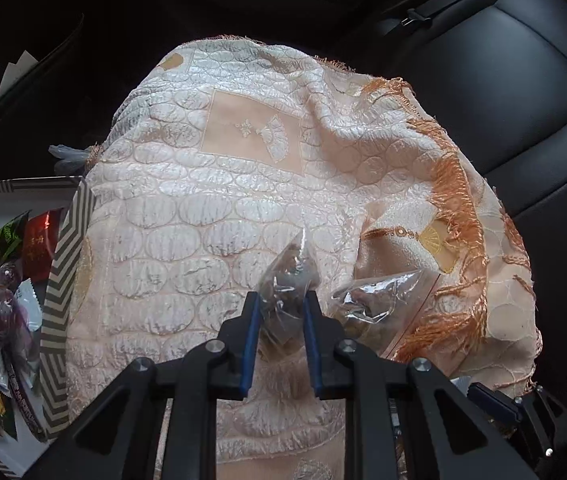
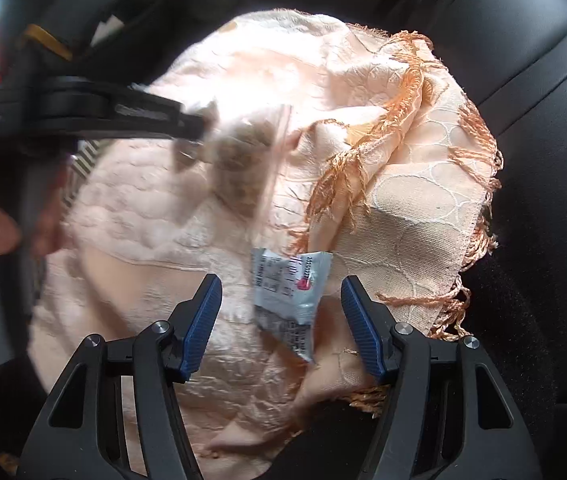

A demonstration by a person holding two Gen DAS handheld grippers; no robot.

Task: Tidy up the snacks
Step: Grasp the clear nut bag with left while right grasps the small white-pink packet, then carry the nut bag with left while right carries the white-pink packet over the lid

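My left tool [image 1: 282,300] grips a clear bag [image 1: 289,280] of brown snacks, its blue pads pinched on the bag's near end while the rest sticks up and away from me over the peach cloth [image 1: 211,216] spread across a dark car seat [image 1: 523,80]. A second clear bag [image 1: 379,296] lies on the cloth just right of the held one, touching or nearly touching it; I cannot tell which.

The step in hand, as I judge it, is the carry: one snack is picked up and bound for the striped box [image 1: 65,248] at the far left of the left view, where red, green and white packets [image 1: 7,264] are already piled. The next move calls for a swing left and a drop inside the box wall, keeping the limp bag from snagging on the rim.

My right tool [image 2: 281,308] is released, its jaws spread wide, and a small white packet [image 2: 289,292] with printed text lies flat on the cloth between them, nearer the right pad than the left. It is within reach but not yet touched. Closing on it calls for a short push forward and down, since the packet is thin and lies flush against the fabric.

In the right view my left tool [image 2: 195,132] appears blurred at upper left, the bag dangling from it above the cloth, beside the orange fringe [image 2: 367,152].
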